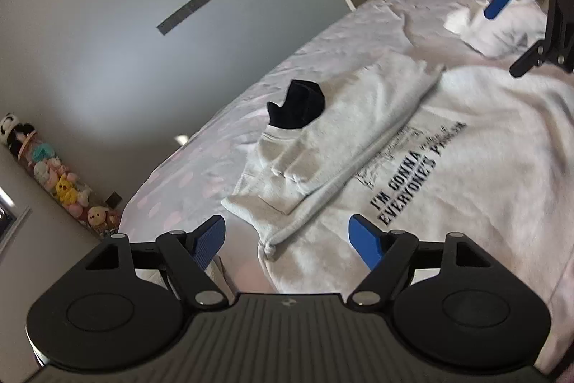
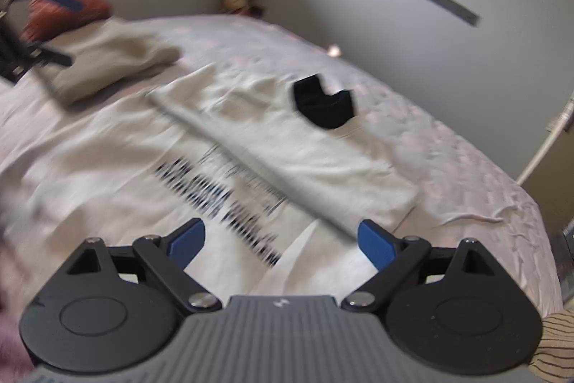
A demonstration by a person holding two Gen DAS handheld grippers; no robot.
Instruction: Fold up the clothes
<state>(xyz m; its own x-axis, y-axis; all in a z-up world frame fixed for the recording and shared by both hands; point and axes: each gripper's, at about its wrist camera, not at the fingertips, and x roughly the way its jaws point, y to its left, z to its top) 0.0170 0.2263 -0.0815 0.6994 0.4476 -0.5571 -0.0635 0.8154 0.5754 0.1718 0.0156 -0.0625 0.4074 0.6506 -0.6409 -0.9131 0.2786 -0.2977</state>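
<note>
The white sweatshirt [image 1: 448, 160] lies flat on the bed [image 1: 222, 139], print side up, and I take its black lettering [image 1: 412, 174] as the landmark for all places here. One side panel of the garment, with its sleeve [image 1: 323, 146], is already turned over onto the body, so that a long straight fold edge runs just beside the lettering, on its wall side; I judge this was done to make the shirt narrower before the next fold. The dark neck opening [image 1: 297, 108] shows at the far end of this folded panel. The left gripper [image 1: 287, 239] hangs above the hem end of the fold, near the lettering, with its blue pads wide apart and nothing between them. The right gripper [image 2: 283, 241] is directly over the lettering, also spread fully and empty (its picture is much blurred, so fine detail is not clear). It seems both have let go of the cloth. Beyond the lettering, away from the fold edge, the other half of the sweatshirt is still unfolded and has free room around it. Further out on that side lies a beige folded garment [image 2: 111, 60], which limits the space a little. On the wall side of the fold, the bed is bare up to its edge, so the cloth has room there.
</note>
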